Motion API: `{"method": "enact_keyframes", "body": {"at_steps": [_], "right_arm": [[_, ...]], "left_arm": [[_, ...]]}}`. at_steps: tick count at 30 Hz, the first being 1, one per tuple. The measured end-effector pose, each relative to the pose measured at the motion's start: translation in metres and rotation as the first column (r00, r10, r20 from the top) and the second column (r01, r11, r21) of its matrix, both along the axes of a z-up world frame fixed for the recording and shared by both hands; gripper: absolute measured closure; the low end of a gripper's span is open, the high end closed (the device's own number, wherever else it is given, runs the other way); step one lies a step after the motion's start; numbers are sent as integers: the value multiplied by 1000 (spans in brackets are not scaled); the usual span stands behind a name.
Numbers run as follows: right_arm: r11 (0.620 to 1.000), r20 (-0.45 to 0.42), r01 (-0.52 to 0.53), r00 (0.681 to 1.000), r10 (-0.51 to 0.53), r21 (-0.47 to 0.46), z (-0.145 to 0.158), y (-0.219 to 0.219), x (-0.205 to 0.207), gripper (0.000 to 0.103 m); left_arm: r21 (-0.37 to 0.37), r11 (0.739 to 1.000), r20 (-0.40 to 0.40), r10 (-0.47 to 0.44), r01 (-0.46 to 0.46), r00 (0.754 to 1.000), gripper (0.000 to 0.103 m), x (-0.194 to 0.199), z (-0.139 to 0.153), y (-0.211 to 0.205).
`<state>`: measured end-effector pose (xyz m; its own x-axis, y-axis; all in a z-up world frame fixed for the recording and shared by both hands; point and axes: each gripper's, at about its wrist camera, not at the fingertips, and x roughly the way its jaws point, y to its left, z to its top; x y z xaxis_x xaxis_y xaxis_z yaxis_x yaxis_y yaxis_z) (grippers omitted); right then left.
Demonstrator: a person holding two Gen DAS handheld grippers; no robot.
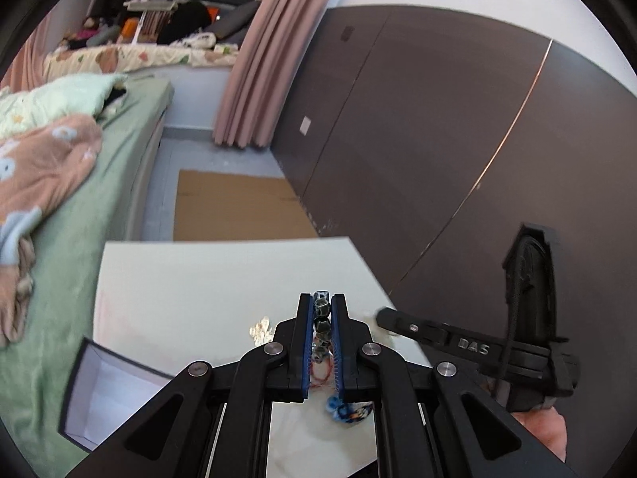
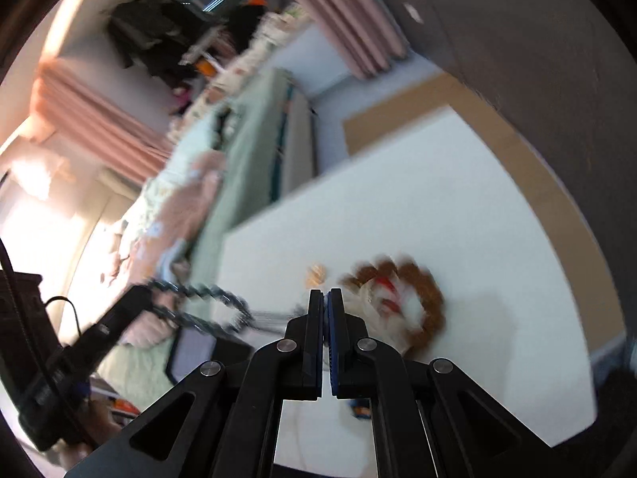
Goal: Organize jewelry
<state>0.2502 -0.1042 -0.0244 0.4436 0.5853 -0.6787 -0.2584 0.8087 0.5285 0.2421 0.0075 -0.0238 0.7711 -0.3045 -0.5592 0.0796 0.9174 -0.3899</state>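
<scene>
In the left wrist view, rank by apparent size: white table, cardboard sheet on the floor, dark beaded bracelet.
1. white table
2. cardboard sheet, farther off, so true size unsure
3. dark beaded bracelet, smallest despite nearness

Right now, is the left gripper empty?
No: the left gripper is shut on a dark bead bracelet between its blue pads.

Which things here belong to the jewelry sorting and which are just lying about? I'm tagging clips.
Job: dark beaded bracelet in left gripper; brown beaded bracelet; open box; white table.
Lying about: bed, pink curtain, cardboard sheet.
</scene>
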Motion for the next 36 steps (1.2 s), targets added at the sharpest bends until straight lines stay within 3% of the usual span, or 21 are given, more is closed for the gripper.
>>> {"method": "enact_keyframes", "body": {"at_steps": [5,10,12,15,18,28,36], "right_arm": [[1000,17,-19,1000,19,-9,7,27,11,99],[1000,-61,-25,998,24,-11,-38,33,7,99],[998,-122,-24,992,17,-59,-61,38,6,99],[983,-148,-44,989,17,-177,-80,48,6,99],[970,-166,-71,986,33,-233,-92,51,5,100],[976,-131,-28,991,-1,-217,-80,35,6,100],[973,-153,7,987,-44,-233,-86,24,12,100]], "left_arm": [[21,1000,84,6,-8,996,95,-8,43,5],[58,998,127,6,-13,992,95,-8,68,7],[62,998,139,13,-22,990,95,-7,74,10],[62,998,152,22,-31,988,95,-5,78,12],[56,998,159,30,-39,987,95,-2,80,14],[67,996,205,48,-63,978,95,0,103,17],[84,993,286,59,-87,956,95,-10,135,19]]}}
